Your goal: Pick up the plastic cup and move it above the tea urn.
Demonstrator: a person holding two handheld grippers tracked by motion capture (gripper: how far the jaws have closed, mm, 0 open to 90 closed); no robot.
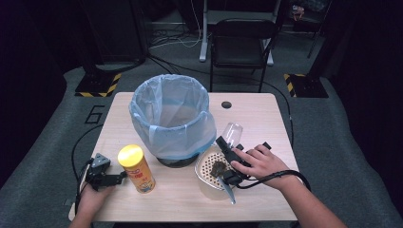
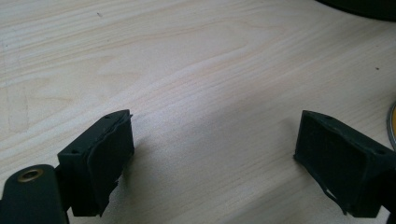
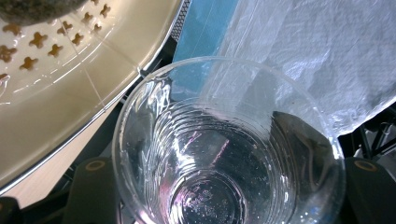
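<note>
While the right gripper (image 1: pixel 230 146) reaches forward over the near right part of the wooden table (image 1: pixel 266 118), its 2 jaws are clamped on a clear plastic cup (image 1: pixel 232 132), which it holds tilted just beside the lower right side of the bin. From the right gripper view the cup (image 3: pixel 224 154) is seen from its open mouth down to its ribbed bottom, with a black jaw pressed against each side. Directly under that gripper and the right hand (image 1: pixel 259 164) sits a shallow cream strainer tray (image 1: pixel 205 166) with small cut-out holes and a dark clump (image 1: pixel 219 168) lying in it; the tray touches the foot of the bin. A round dark bin lined with a pale blue bag (image 1: pixel 171 116) stands at the table's middle. Near the front left, the left gripper (image 1: pixel 114 179) rests low on the table with its jaws spread apart and nothing between them, pointing toward a yellow-lidded canister (image 1: pixel 137 168) that stands upright just beside it. Beyond the table stands a black chair (image 1: pixel 240 45).
</note>
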